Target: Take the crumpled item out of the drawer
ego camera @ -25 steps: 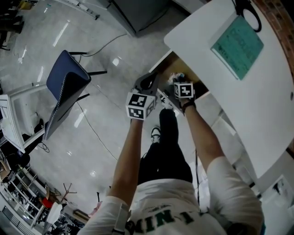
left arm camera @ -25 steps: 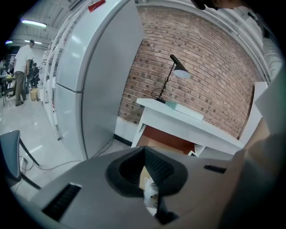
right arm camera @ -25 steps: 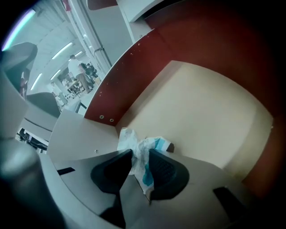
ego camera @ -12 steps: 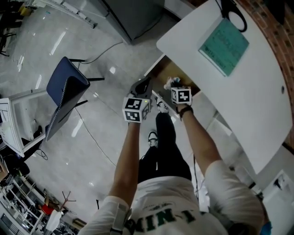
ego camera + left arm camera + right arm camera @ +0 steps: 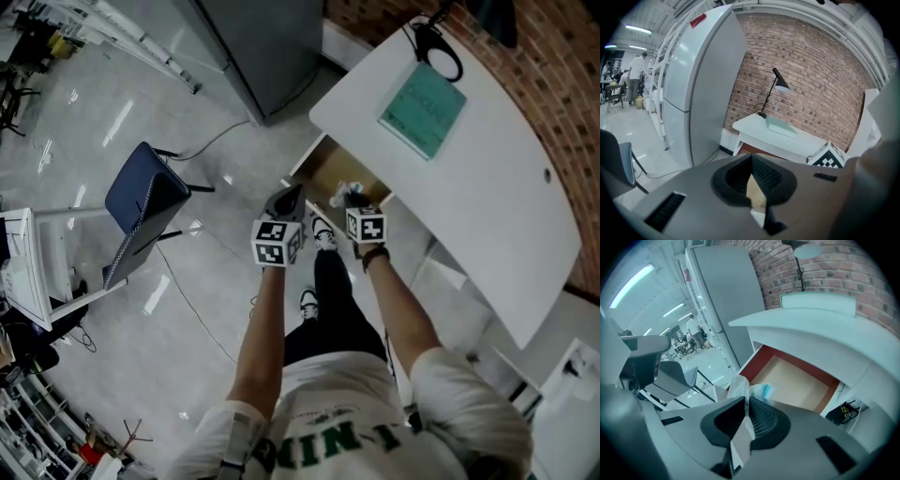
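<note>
Right hand-held gripper (image 5: 744, 401), jaws just closed, pinching crumpled white-and-blue wad (image 5: 740, 387) by its edge above drawer (image 5: 797, 380); risk of slipping free, back into drawer.

A teal pad (image 5: 422, 110) lies near the white desk's (image 5: 497, 220) end edge, beside a black lamp (image 5: 441, 54); a blue chair (image 5: 142, 208) stands apart.

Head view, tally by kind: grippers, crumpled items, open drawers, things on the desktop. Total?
Grippers: 2 (left gripper, right gripper)
Crumpled item: 1, pinched in the right gripper's fingers
Open drawer: 1
Things on the desk: 2 (green book, black lamp)
Total: 6
</note>
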Tool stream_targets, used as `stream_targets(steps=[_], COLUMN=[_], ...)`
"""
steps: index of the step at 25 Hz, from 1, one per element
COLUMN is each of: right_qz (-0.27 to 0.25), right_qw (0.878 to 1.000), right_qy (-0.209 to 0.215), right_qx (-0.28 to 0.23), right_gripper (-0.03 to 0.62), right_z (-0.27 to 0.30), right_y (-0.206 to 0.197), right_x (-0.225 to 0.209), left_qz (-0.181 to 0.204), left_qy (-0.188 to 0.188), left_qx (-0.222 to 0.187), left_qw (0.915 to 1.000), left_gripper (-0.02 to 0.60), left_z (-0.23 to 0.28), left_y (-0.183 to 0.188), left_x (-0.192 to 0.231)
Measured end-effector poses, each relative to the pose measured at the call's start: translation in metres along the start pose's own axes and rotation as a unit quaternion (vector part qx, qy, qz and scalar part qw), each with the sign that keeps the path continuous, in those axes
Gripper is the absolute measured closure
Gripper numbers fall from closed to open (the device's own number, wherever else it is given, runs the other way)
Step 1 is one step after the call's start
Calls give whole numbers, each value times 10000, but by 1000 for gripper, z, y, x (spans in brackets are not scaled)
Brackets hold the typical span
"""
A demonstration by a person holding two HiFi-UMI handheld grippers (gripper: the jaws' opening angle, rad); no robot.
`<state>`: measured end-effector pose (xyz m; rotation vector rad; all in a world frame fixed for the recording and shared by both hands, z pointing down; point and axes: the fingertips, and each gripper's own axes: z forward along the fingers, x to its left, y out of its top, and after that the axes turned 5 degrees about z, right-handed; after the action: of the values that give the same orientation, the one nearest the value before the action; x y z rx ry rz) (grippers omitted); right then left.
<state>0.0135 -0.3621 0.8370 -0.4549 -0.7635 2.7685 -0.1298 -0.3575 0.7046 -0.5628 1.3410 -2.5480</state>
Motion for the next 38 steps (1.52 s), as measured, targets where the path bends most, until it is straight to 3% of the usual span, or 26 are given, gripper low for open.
stream_targets(steps=[10,16,22,30,38], right_qz=[28,304,124,-92,-807], right_qw=[9964,9859,9683,9407,9122], right_qy=[-208,-60,-9,71,-363], right_qx=[-816,-1647,-2495,-3390,-4000], right_gripper=[566,566,565,565,565], right_z=[-111,-190,-268,-357,-422], right_y=[33,54,76,96,110], right_x=[13,32,53,82,109], left_qz=[219,475,724,1110,1393], left_qy=[185,226,291,502,734], left_qx=[-155,-450,-863,-1507,-1998], left_qw=[9995,9976,9932,9810,9671], left_gripper=[588,588,588,589,589], left_z=[-67,-112,-158,-224,-281], left_y=[34,63,93,133,174], left_x=[-26,-52,-81,-102,-120])
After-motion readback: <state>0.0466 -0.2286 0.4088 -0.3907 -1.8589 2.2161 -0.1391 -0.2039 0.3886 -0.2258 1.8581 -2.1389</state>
